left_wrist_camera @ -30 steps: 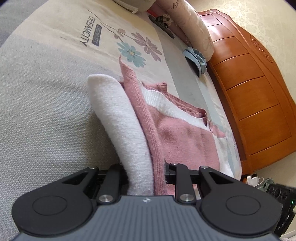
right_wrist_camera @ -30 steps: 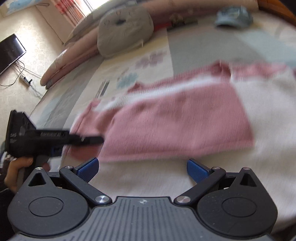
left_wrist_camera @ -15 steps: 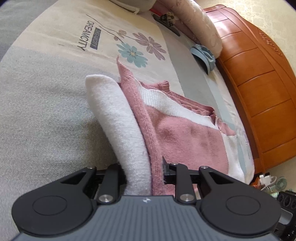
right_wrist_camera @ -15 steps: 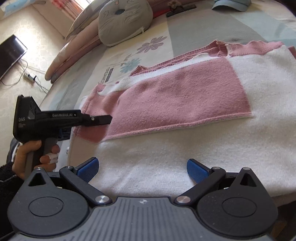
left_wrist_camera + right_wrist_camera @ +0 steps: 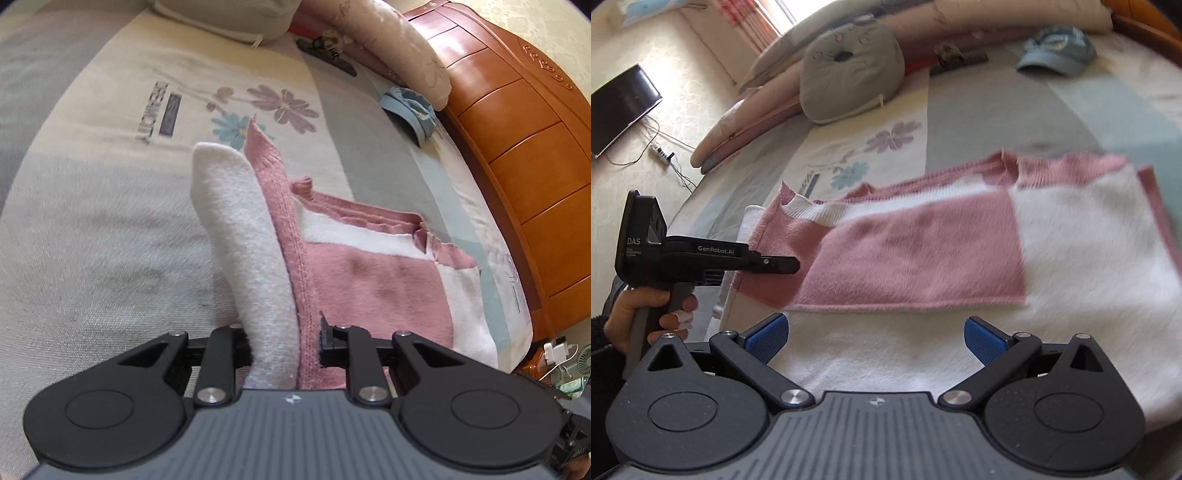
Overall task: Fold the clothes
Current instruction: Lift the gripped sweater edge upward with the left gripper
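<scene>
Spread over the bed [image 5: 110,258] is a pale cover printed with flowers, and a wooden headboard [image 5: 517,166] is seen along its far edge. On this cover a pink and white knitted sweater [image 5: 923,258] is laid flat, its pink block bordered by a white panel and a ribbed pink collar. One edge of the sweater is raised from the bed in a fold of white and pink cloth, and this fold is gripped by the left tongs [image 5: 284,343], whose jaws have just been closing on it. The right tongs [image 5: 875,336] are held wide apart above the white part of the sweater, with nothing pinched. A blue cap [image 5: 1056,48] is seen near the pillows.
</scene>
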`<state>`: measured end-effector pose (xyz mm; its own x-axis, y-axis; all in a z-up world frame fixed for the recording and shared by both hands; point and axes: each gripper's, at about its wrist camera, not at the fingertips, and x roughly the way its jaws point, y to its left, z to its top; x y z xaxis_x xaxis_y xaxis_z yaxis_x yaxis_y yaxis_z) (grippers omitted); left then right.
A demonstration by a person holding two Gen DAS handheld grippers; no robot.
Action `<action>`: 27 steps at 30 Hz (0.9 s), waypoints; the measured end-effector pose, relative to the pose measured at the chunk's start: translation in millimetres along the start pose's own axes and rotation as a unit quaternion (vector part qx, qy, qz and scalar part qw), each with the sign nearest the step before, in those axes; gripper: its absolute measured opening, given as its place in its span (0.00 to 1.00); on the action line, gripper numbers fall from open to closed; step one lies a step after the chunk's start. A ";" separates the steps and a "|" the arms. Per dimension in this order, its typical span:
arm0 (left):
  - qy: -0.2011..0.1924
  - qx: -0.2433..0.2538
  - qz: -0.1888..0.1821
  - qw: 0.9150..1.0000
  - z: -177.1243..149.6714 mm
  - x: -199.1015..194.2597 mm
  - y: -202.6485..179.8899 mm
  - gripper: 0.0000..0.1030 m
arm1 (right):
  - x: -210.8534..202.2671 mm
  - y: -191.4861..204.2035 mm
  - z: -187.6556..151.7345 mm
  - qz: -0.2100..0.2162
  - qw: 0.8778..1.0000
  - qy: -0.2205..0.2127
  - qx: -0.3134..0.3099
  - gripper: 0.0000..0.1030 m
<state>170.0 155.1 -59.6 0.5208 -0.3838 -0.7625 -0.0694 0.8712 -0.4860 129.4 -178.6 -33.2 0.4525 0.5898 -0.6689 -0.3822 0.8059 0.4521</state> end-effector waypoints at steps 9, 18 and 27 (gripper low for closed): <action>0.013 0.030 0.071 0.997 5.3 -9.6 -33.9 0.18 | -23.7 -19.8 -5.0 0.014 0.999 -0.030 0.010 1.00; 0.025 0.076 0.107 0.991 11.9 -14.9 -82.1 0.18 | -40.6 -44.6 -10.2 0.036 0.997 -0.056 0.032 1.00; 0.038 0.127 0.133 0.982 17.4 -15.6 -133.0 0.18 | -51.9 -68.2 -10.3 0.051 0.997 -0.050 0.040 1.00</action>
<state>185.9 50.5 24.3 0.4464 -0.1457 -0.8829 0.0245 0.9883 -0.1507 123.6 -264.7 -35.4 0.4938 0.6685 -0.5561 -0.3678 0.7401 0.5631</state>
